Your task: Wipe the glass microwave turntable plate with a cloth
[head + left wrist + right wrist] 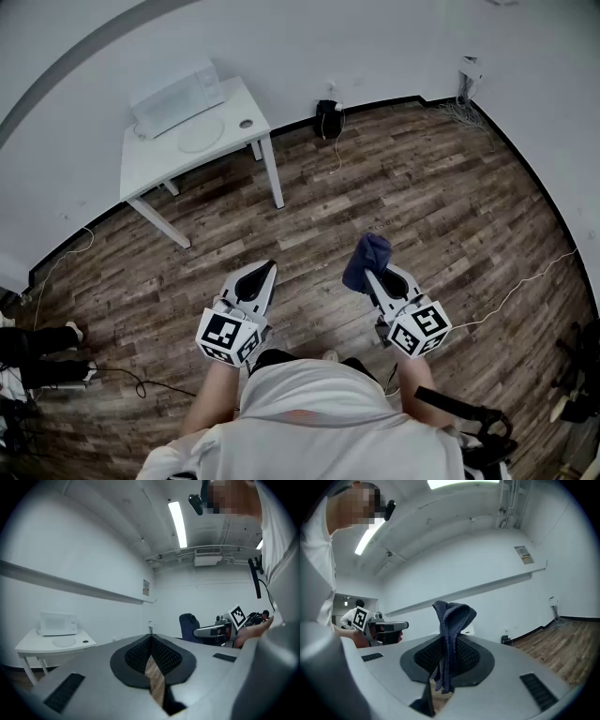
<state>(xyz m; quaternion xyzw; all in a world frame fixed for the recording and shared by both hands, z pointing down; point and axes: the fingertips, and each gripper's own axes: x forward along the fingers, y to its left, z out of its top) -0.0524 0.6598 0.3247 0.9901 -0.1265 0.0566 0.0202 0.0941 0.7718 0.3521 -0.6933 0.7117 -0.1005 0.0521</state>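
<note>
Dark blue cloth (451,620): soft matt fabric, creased into folds. Right gripper (449,641) and left gripper (151,639): smooth matt grey plastic shells, with black pads (136,656) of fine mesh-like texture. Marker cube (228,336): flat black-and-white printed faces. Floor (422,187): brown wood planks, grained, faintly sheened. White table (150,169) and white microwave (178,98): smooth, plain finish. Round plate (200,137): pale, translucent, glass-like.

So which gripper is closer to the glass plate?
Left. Both are far back across the floor from the plate. The left gripper is on the plate's side; the right gripper, pinching the cloth, is farther to the right.
</note>
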